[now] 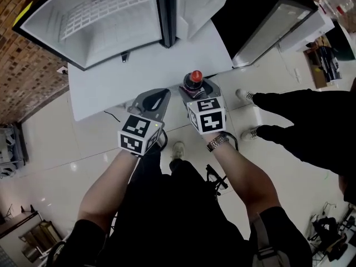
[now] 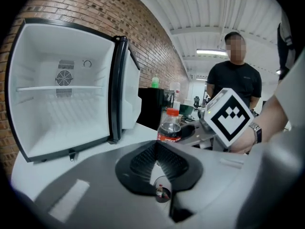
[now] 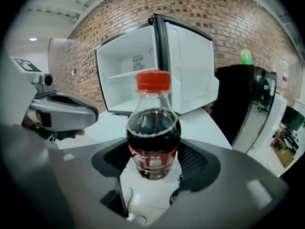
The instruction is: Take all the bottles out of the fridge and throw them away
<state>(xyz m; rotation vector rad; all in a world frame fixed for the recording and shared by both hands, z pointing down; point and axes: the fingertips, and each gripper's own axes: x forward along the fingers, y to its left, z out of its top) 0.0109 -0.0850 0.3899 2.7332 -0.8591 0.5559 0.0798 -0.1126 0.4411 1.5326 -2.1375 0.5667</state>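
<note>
Right gripper (image 1: 197, 89) clamped an upright dark-drink bottle (image 3: 153, 128) with a red cap and a red label, print unreadable, before the open fridge (image 2: 57, 123). Left gripper (image 2: 156, 147) had its jaws pressed together, empty.

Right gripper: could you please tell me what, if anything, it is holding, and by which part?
The right gripper holds a red-capped cola bottle, its jaws shut on the lower body, at the red label.

From overhead the bottle (image 1: 195, 77) has its lower half hidden inside the right gripper (image 1: 196, 89), and the open fridge (image 1: 94, 21) is cut off at 12 o'clock.
</note>
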